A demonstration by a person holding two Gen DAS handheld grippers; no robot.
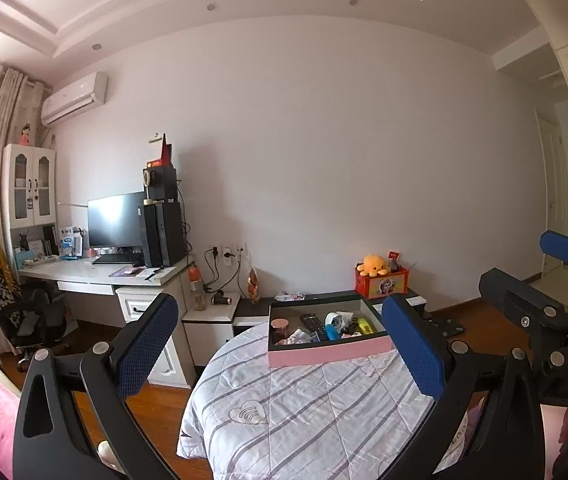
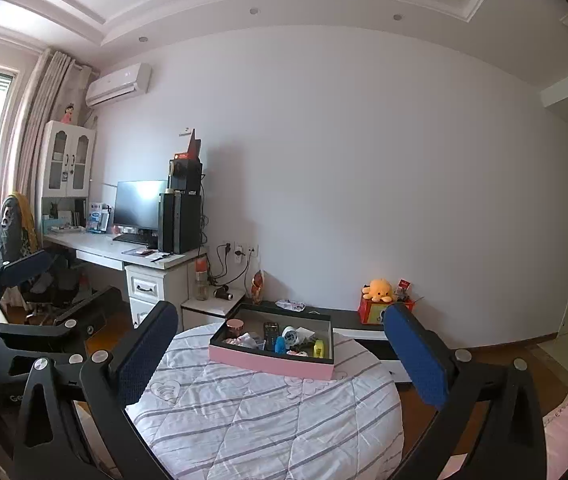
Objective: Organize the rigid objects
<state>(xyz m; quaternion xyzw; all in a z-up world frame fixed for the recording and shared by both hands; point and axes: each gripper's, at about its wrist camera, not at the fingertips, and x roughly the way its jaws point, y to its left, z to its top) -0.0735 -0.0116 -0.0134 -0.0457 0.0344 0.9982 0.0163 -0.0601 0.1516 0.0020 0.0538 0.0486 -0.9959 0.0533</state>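
Observation:
A pink-walled tray [image 1: 328,354] [image 2: 271,364] sits at the far side of a round table covered by a striped quilt [image 1: 316,408] [image 2: 267,412]. In it lie a rose-gold jar [image 1: 281,327] [image 2: 235,327], a black remote [image 1: 312,322] [image 2: 271,334], a blue object [image 1: 332,332] [image 2: 280,345], a yellow object [image 1: 366,326] [image 2: 318,349] and other small items. My left gripper [image 1: 284,344] is open and empty, held well short of the tray. My right gripper [image 2: 284,354] is open and empty too, also short of it; it shows at the right of the left wrist view [image 1: 524,280].
A white desk [image 1: 95,272] [image 2: 123,248] with monitor and black PC tower stands at the left, with an office chair [image 1: 15,308]. A low dark cabinet behind the table carries a red box with an orange plush [image 1: 376,268] [image 2: 380,292]. Wooden floor surrounds the table.

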